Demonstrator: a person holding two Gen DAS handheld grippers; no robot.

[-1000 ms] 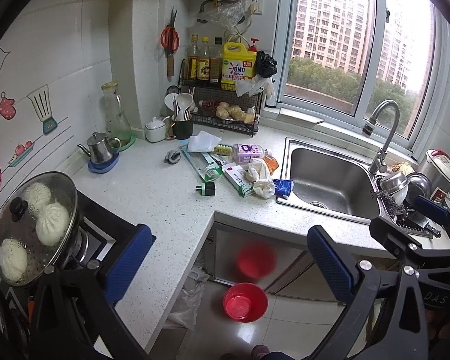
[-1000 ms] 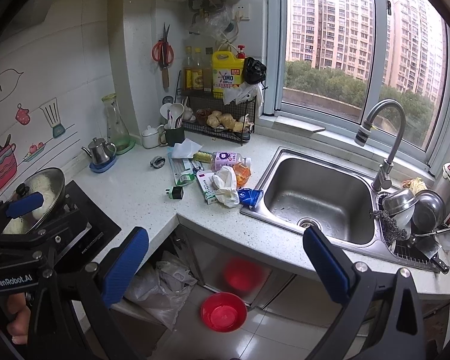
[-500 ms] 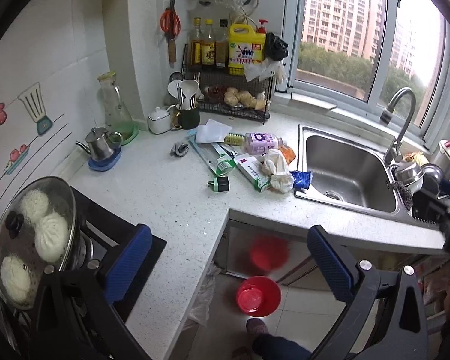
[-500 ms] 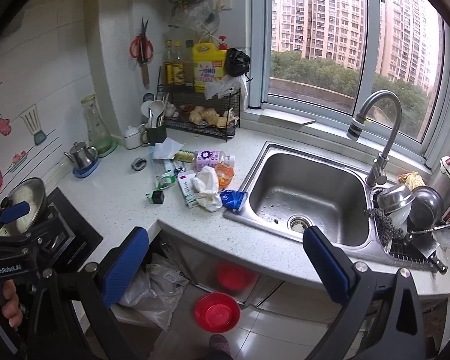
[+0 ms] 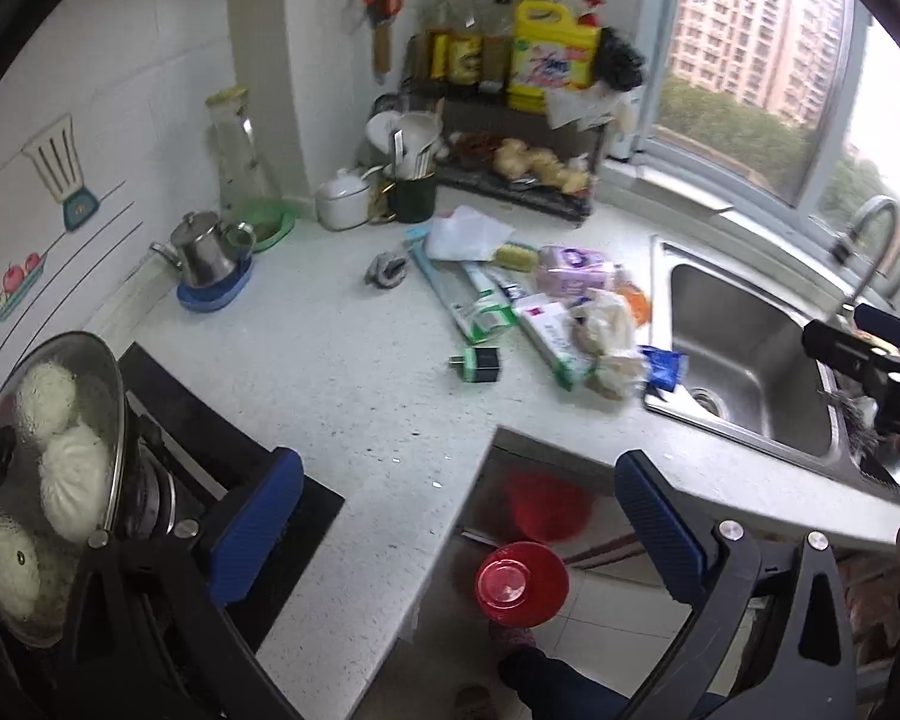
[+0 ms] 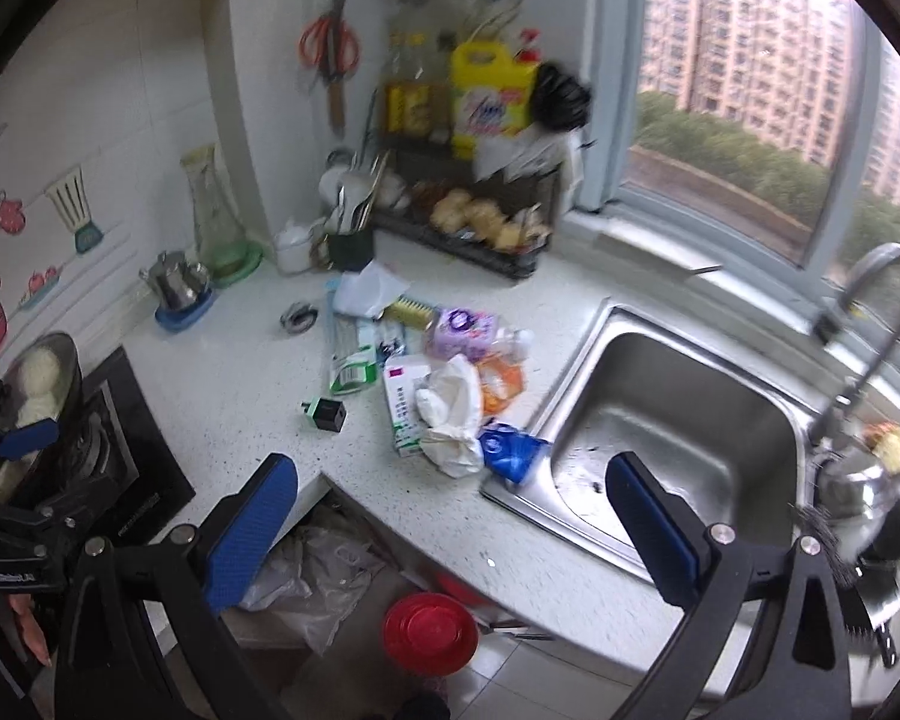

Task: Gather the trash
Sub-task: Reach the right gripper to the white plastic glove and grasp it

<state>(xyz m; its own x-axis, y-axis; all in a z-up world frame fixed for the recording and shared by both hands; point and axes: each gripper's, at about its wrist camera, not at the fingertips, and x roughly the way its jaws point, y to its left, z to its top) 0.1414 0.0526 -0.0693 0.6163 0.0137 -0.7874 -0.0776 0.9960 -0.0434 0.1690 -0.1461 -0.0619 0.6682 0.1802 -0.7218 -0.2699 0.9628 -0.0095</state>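
Observation:
A trash pile lies on the white counter (image 6: 246, 372) left of the sink: crumpled white paper (image 6: 450, 414), a blue wrapper (image 6: 510, 450), a white and green box (image 6: 402, 408), an orange wrapper (image 6: 498, 384), a purple bottle (image 6: 462, 330) and a green carton (image 6: 348, 360). A small black cube (image 6: 324, 414) sits apart. The left wrist view shows the same crumpled paper (image 5: 606, 336) and blue wrapper (image 5: 663, 366). My right gripper (image 6: 453, 522) hangs open off the counter edge, short of the pile. My left gripper (image 5: 459, 516) is open and holds nothing, by the counter's inner corner.
A steel sink (image 6: 678, 420) with a faucet (image 6: 876, 312) is on the right. A lidded pot of buns (image 5: 42, 468) sits on the stove at left. A red bowl (image 6: 429, 633) and a plastic bag (image 6: 306, 564) are on the floor below. A kettle (image 5: 207, 252) and rack (image 5: 510, 180) stand behind.
Both grippers have moved closer to the counter, so the trash pile looks larger. Both stay open with nothing in them.

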